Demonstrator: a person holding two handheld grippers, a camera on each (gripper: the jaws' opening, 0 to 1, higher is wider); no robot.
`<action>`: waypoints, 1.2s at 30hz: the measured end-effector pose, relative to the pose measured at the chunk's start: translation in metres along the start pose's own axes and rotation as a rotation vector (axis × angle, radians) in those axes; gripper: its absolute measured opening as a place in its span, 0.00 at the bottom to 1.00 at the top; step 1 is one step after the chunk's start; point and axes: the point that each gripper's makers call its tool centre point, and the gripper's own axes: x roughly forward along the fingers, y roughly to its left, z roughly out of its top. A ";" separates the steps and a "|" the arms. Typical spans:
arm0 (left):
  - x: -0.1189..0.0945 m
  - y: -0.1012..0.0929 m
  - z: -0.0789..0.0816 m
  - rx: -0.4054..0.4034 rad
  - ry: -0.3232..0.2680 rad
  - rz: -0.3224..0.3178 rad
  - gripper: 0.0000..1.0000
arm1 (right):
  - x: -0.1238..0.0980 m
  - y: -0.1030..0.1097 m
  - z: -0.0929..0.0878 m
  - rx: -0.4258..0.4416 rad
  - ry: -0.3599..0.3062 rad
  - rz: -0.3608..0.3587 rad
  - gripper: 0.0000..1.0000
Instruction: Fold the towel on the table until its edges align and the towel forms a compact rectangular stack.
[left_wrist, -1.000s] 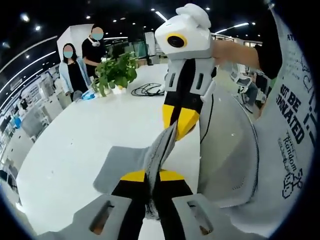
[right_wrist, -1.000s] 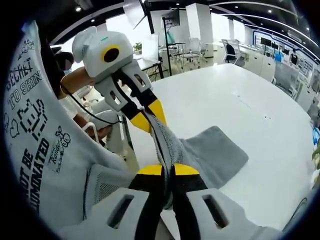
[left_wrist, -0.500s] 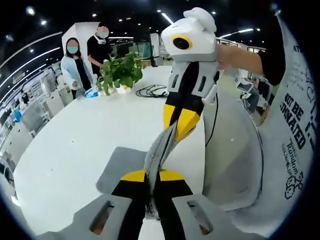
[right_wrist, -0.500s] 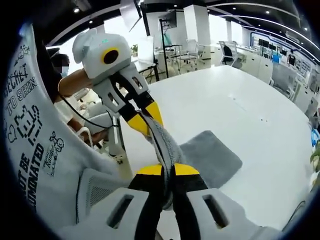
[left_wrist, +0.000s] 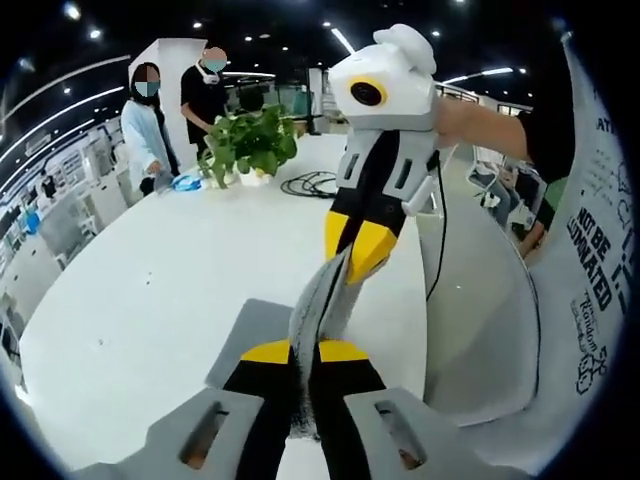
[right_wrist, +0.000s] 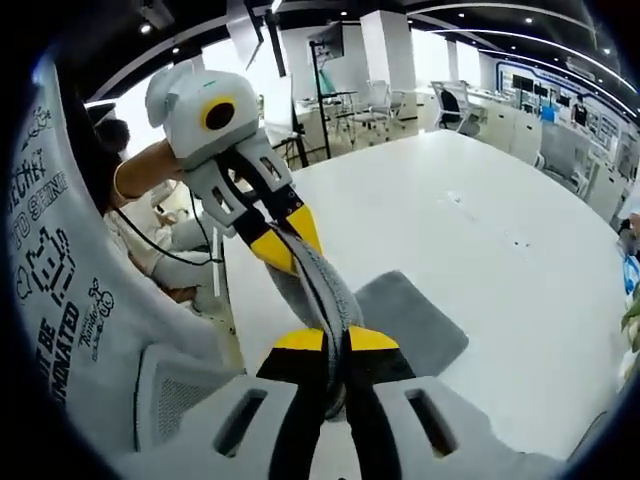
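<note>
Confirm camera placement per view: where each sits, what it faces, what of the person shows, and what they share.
Left gripper view: rides the left gripper, looks along its jaws across the table; faces the right gripper, a plant, two bystanders; shows the person's forearm and printed shirt.
Right gripper view: rides the right gripper, looks the other way at the left gripper, chairs behind; shows a forearm and the shirt.
Shared: both grippers pinch one gray towel edge, lifted between them; the rest lies on the table.
</note>
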 end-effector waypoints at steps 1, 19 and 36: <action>0.002 0.003 0.000 -0.003 0.000 -0.001 0.07 | 0.001 -0.004 0.000 -0.001 0.000 -0.003 0.03; 0.043 0.057 -0.026 -0.004 0.040 0.019 0.07 | 0.045 -0.062 -0.007 0.004 0.044 -0.019 0.03; 0.096 0.084 -0.081 0.009 0.161 -0.105 0.09 | 0.099 -0.099 -0.044 0.039 0.203 0.045 0.04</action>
